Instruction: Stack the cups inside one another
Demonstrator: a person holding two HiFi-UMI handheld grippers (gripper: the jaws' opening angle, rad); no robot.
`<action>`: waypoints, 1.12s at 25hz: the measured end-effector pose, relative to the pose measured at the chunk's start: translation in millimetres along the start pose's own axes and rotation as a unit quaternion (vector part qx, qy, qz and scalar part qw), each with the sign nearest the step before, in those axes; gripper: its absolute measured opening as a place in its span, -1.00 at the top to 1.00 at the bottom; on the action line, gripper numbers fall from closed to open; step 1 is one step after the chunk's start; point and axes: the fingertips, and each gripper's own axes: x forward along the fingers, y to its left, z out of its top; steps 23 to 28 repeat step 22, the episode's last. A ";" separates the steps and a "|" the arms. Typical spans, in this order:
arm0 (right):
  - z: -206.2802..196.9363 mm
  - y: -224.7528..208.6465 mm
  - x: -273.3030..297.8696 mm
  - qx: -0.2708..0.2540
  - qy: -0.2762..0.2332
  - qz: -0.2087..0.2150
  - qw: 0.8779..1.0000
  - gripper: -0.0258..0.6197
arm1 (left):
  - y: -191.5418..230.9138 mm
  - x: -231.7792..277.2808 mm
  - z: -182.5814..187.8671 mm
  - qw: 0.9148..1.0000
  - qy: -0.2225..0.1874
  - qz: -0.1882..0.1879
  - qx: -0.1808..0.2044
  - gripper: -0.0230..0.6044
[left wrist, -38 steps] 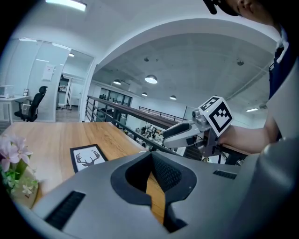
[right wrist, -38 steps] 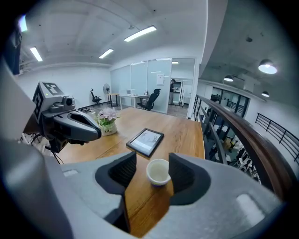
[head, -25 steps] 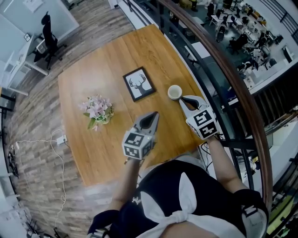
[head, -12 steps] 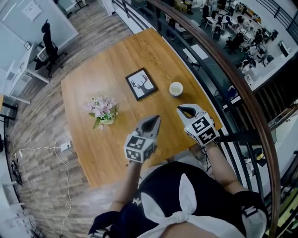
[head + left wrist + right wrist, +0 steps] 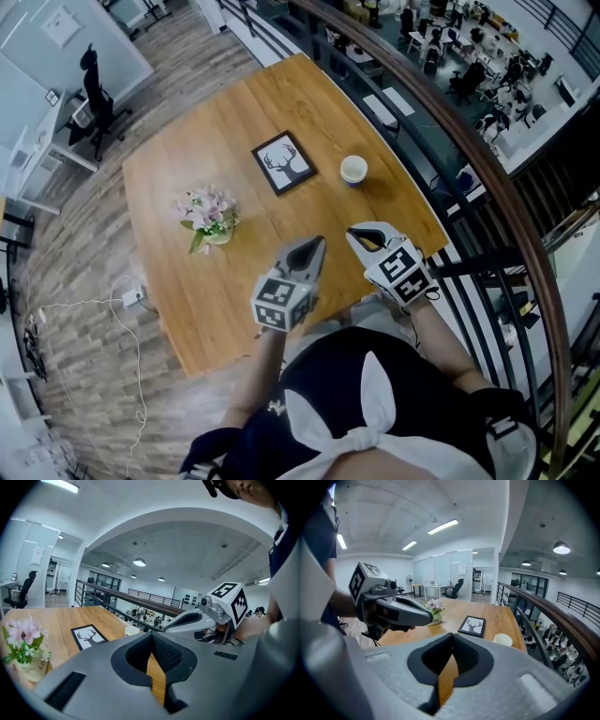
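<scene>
A white cup (image 5: 353,170) stands upright near the table's right edge, also seen in the left gripper view (image 5: 131,631) and the right gripper view (image 5: 502,640). I cannot tell whether other cups sit inside it. My right gripper (image 5: 354,234) hovers over the table's near part, well short of the cup, shut with nothing between its jaws (image 5: 452,639). My left gripper (image 5: 315,242) is just to its left, also shut and empty (image 5: 151,637). Each gripper shows in the other's view: the right gripper (image 5: 187,619) and the left gripper (image 5: 419,616).
A black-framed deer picture (image 5: 282,162) lies left of the cup. A small vase of pink flowers (image 5: 210,214) stands further left. The wooden table (image 5: 187,150) sits beside a railing (image 5: 487,187) over a lower floor. A cable (image 5: 94,309) lies on the floor.
Both grippers have drawn back toward the person, away from the cup. The right one, which was just beside the cup, is now well clear of it.
</scene>
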 end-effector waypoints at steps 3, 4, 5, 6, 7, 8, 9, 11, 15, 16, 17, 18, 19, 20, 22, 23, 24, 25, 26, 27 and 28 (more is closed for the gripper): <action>-4.4 13.9 -0.6 0.000 0.003 0.009 1.000 0.93 | -4.1 -4.5 -4.3 1.000 0.000 0.000 -0.005 0.87; -4.9 18.0 0.1 0.000 0.004 0.013 1.000 0.93 | -4.2 -6.9 -4.6 1.000 0.000 0.002 -0.009 0.87; -5.1 21.9 1.2 0.000 0.005 0.016 1.000 0.93 | -3.4 -9.4 -5.7 1.000 0.001 0.004 -0.012 0.87; -5.0 25.7 2.4 0.000 0.005 0.019 1.000 0.93 | -1.8 -11.7 -8.4 1.000 0.000 0.007 -0.014 0.87; -4.7 29.1 3.8 -0.001 0.004 0.023 1.000 0.93 | 0.1 -13.7 -11.6 1.000 -0.002 0.009 -0.015 0.87; -4.0 32.1 5.3 -0.004 0.002 0.026 1.000 0.93 | 1.7 -15.5 -13.9 1.000 -0.004 0.012 -0.017 0.87; -3.2 34.4 6.9 -0.007 0.001 0.029 1.000 0.93 | 3.1 -17.3 -15.4 1.000 -0.005 0.015 -0.019 0.87; -2.5 37.6 10.4 -0.012 0.000 0.031 0.999 0.93 | 5.3 -20.9 -18.3 0.999 -0.007 0.021 -0.023 0.87; -1.6 42.8 14.7 -0.013 -0.001 0.039 0.999 0.93 | 7.1 -25.3 -25.5 0.999 -0.003 0.029 -0.028 0.87; -2.0 43.1 15.6 -0.015 -0.001 0.040 0.999 0.93 | 7.4 -25.7 -27.0 0.999 -0.003 0.030 -0.029 0.87; -2.3 43.5 16.1 -0.016 0.000 0.041 0.999 0.93 | 7.6 -26.0 -28.4 0.999 -0.002 0.031 -0.030 0.87; -2.1 44.2 16.1 -0.017 0.000 0.043 0.999 0.93 | 7.4 -26.3 -29.5 0.999 -0.002 0.032 -0.031 0.87; -1.6 45.3 15.9 -0.016 -0.001 0.044 0.999 0.93 | 7.0 -26.5 -30.2 0.999 -0.002 0.033 -0.032 0.87; -1.1 46.2 15.5 -0.016 -0.001 0.046 0.999 0.93 | 6.3 -26.7 -30.6 0.999 -0.001 0.033 -0.032 0.87; -0.5 47.5 14.7 -0.015 -0.002 0.047 0.999 0.93 | 4.7 -26.8 -30.6 0.999 -0.001 0.033 -0.033 0.87; -0.5 47.5 14.7 -0.015 -0.002 0.047 0.999 0.93 | 4.7 -26.8 -30.6 0.999 -0.001 0.033 -0.033 0.87; -0.5 47.5 14.7 -0.015 -0.002 0.047 0.999 0.93 | 4.7 -26.8 -30.6 0.999 -0.001 0.033 -0.033 0.87; -0.5 47.5 14.7 -0.015 -0.002 0.047 0.999 0.93 | 4.7 -26.8 -30.6 0.999 -0.001 0.033 -0.033 0.87; -0.5 47.5 14.7 -0.015 -0.002 0.047 0.999 0.93 | 4.7 -26.8 -30.6 0.999 -0.001 0.033 -0.033 0.87; -0.5 47.5 14.7 -0.015 -0.002 0.047 0.999 0.93 | 4.7 -26.8 -30.6 0.999 -0.001 0.033 -0.033 0.87; -0.5 47.5 14.7 -0.015 -0.002 0.047 0.999 0.93 | 4.7 -26.8 -30.6 0.999 -0.001 0.033 -0.033 0.87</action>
